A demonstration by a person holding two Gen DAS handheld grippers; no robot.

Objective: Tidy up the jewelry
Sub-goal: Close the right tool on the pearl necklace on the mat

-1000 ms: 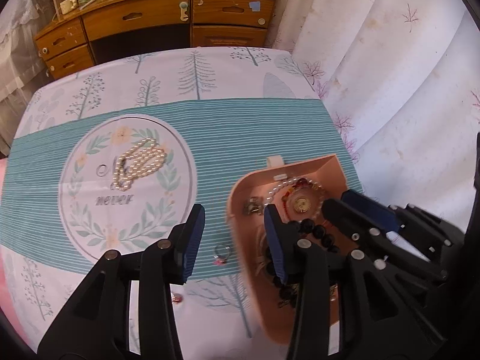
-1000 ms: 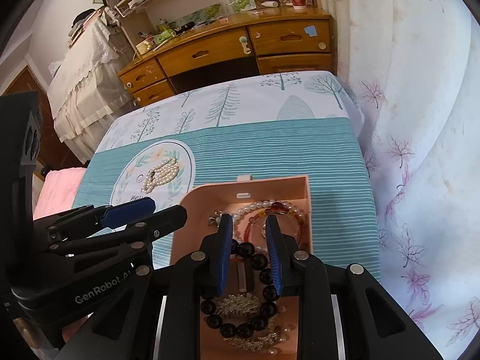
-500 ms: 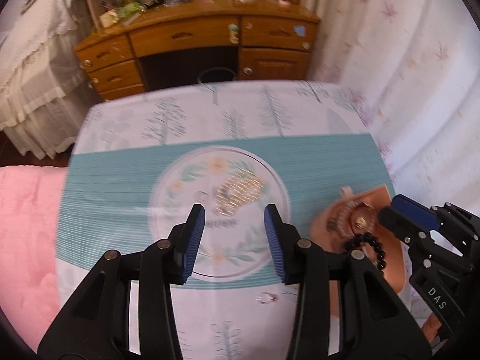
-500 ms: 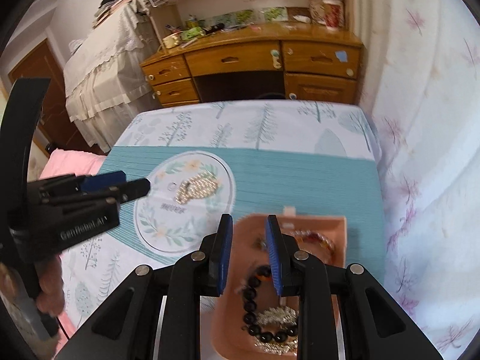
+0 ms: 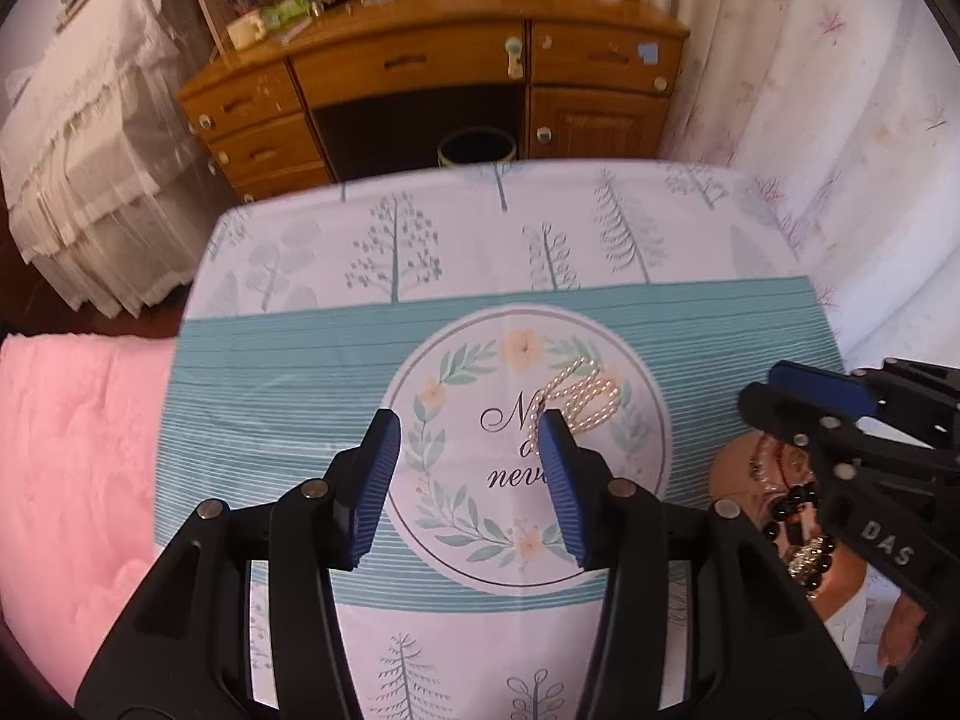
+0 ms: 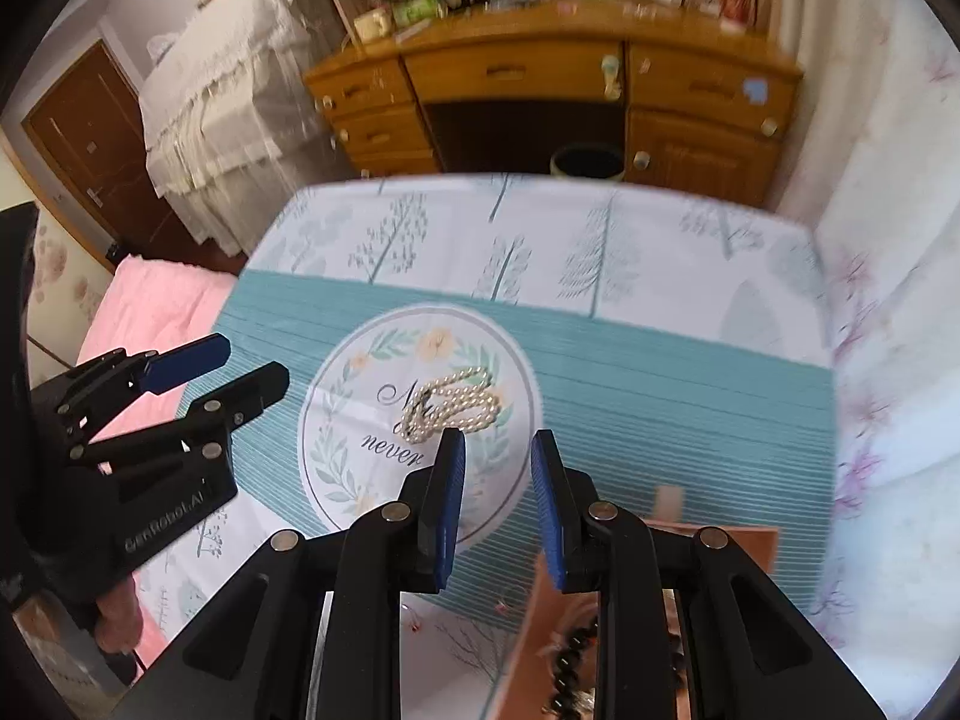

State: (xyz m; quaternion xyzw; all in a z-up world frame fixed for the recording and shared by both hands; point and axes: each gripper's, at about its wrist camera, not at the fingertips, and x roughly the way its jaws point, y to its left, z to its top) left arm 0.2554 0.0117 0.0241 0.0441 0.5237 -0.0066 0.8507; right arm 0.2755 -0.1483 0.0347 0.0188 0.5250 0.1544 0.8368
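We tilt both grippers steeply down over the tablecloth [image 5: 288, 372]; our left gripper [image 5: 467, 483], at lower centre, has just been opening, nothing between its fingers. Our right gripper [image 6: 495, 498] stands slightly apart, empty, below the pearl necklace [image 6: 450, 402].

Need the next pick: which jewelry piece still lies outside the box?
The white pearl necklace, heaped on the tablecloth's round wreath print; the black bead bracelet sits inside the pink box.

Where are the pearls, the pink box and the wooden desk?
pearls [image 6: 451, 405], right wrist view, middle of the heap
pink box [image 5: 735, 471], left wrist view, its left rim
desk [image 5: 408, 63], left wrist view, centre drawer front
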